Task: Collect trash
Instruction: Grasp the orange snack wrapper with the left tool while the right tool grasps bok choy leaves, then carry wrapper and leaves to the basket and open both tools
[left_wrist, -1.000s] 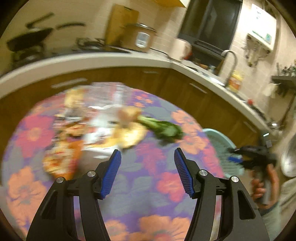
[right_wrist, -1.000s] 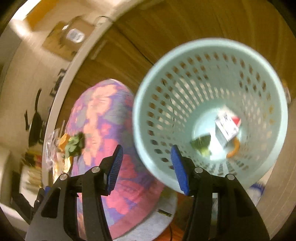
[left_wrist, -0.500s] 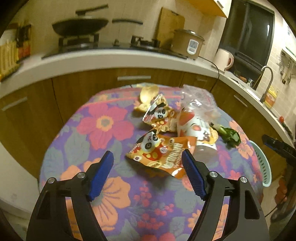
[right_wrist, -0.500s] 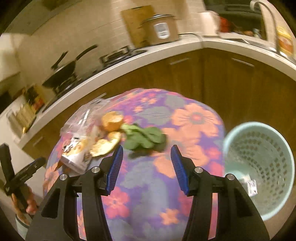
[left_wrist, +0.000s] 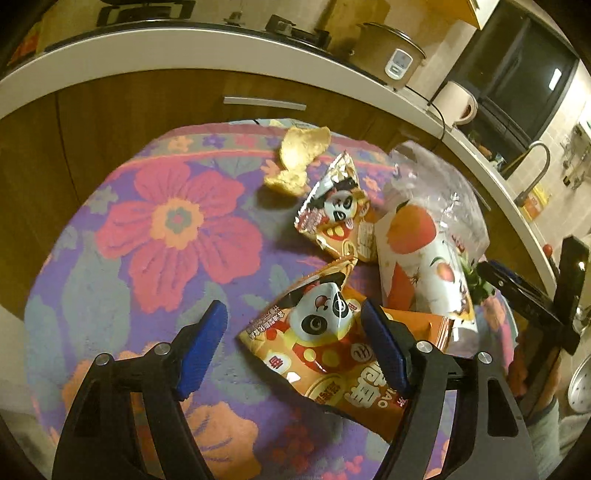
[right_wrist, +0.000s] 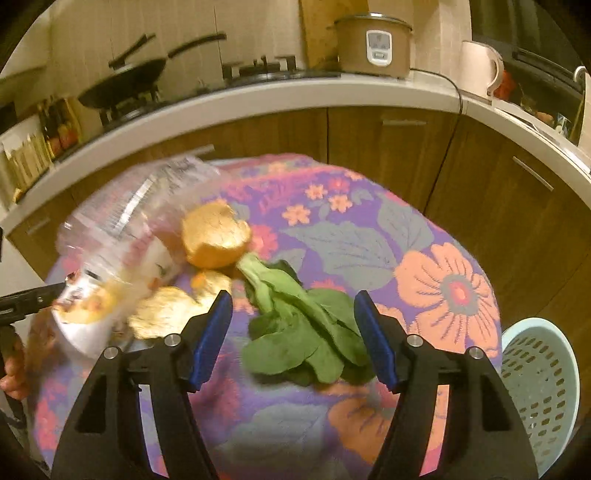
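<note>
The left tool (left_wrist: 293, 345) is open, and its jaws have just been closing a little, with nothing pressed between them yet. One corner of the orange panda snack bag (left_wrist: 332, 343) lies between the blue pads, and the right pad is just beside the bag's top edge. The bag lies flat on the flowered desk (left_wrist: 170, 229), with its long axis running from near the left pad down toward the right. Behind it are a second panda wrapper (left_wrist: 338, 214), a white fruit-print pouch (left_wrist: 424, 258) and a piece of peel (left_wrist: 299, 155).

The right tool (right_wrist: 291, 332) is also open; its jaws have just been opening. The green leafy vegetable (right_wrist: 295, 328) lies on the desk straight ahead, between the pads but not gripped, its stalk pointing away toward the orange peel (right_wrist: 214, 240). The pale blue perforated basket (right_wrist: 539, 384) stands low to the right of this tool, so the right hand is nearer to it.
</note>
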